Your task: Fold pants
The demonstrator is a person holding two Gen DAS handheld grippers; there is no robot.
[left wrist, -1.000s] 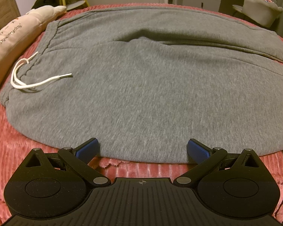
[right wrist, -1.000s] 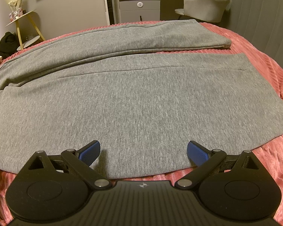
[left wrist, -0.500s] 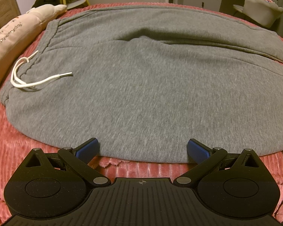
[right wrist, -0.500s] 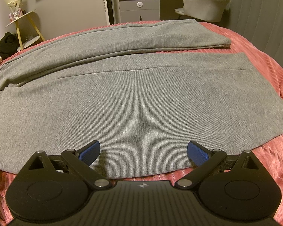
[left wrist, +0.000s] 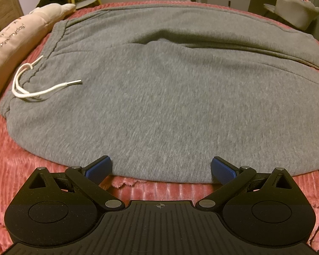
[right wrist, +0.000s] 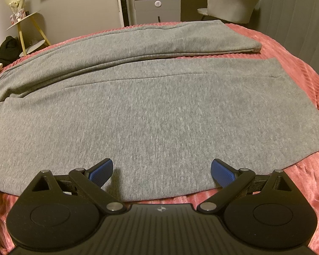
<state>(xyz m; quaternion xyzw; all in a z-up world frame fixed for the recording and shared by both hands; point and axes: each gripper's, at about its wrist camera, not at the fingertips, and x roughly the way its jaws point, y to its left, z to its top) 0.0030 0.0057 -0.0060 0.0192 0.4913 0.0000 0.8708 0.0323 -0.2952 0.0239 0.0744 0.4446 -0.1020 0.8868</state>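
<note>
Fingers point(left wrist: 100, 167) of both grippers spread wide at the near edge of grey pants point(left wrist: 159, 97) on the pink bedspread point(left wrist: 21, 165).

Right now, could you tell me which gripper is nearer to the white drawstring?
Left. The left gripper is at the pants' near edge, with the drawstring ahead to its left. The right gripper sees only the legs, no drawstring.
</note>
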